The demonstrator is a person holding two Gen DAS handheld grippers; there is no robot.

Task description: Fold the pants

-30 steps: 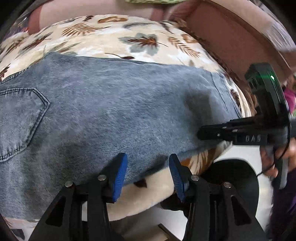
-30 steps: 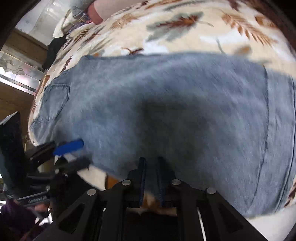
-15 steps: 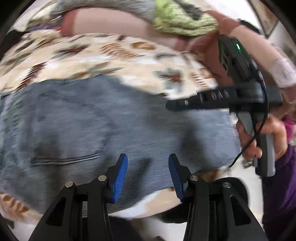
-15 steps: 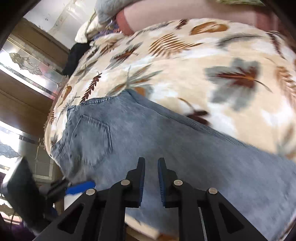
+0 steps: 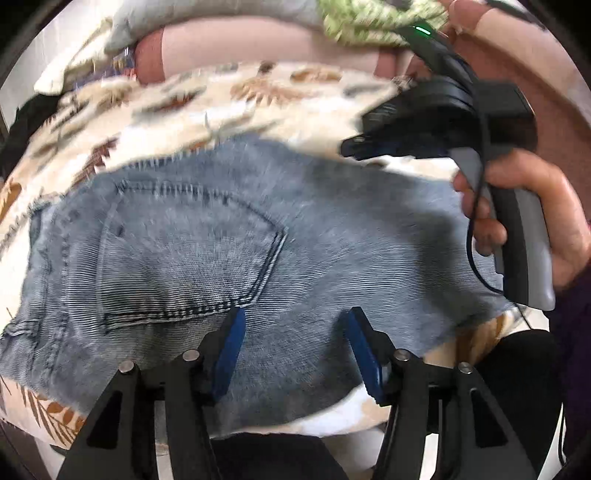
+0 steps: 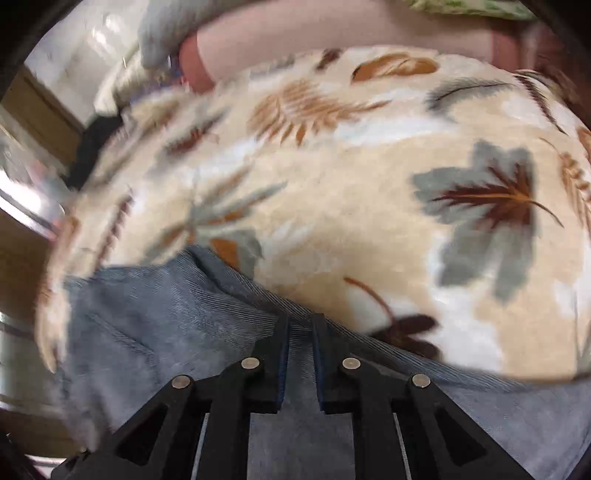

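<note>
Blue denim pants (image 5: 229, 254) lie flat and folded on a leaf-print blanket (image 5: 221, 99), back pocket (image 5: 184, 258) facing up. My left gripper (image 5: 295, 332) is open and empty, hovering over the near edge of the denim. My right gripper (image 5: 354, 147) shows in the left wrist view at the pants' far right edge, held by a hand (image 5: 535, 221). In the right wrist view my right gripper (image 6: 300, 325) is nearly shut, its jaws a narrow gap apart over the far edge of the pants (image 6: 166, 332); nothing shows pinched between them.
The blanket (image 6: 351, 184) covers a rounded cushion. A pink bolster (image 5: 240, 40) and a green cloth (image 5: 369, 22) lie at the back. A wooden cabinet (image 6: 33, 110) stands to the left. A dark round stool (image 5: 524, 369) sits at the near right.
Both grippers have swung left and forward over the pants. The right gripper has moved from the near edge to the far edge. The back pocket has come into the middle of the left view.
</note>
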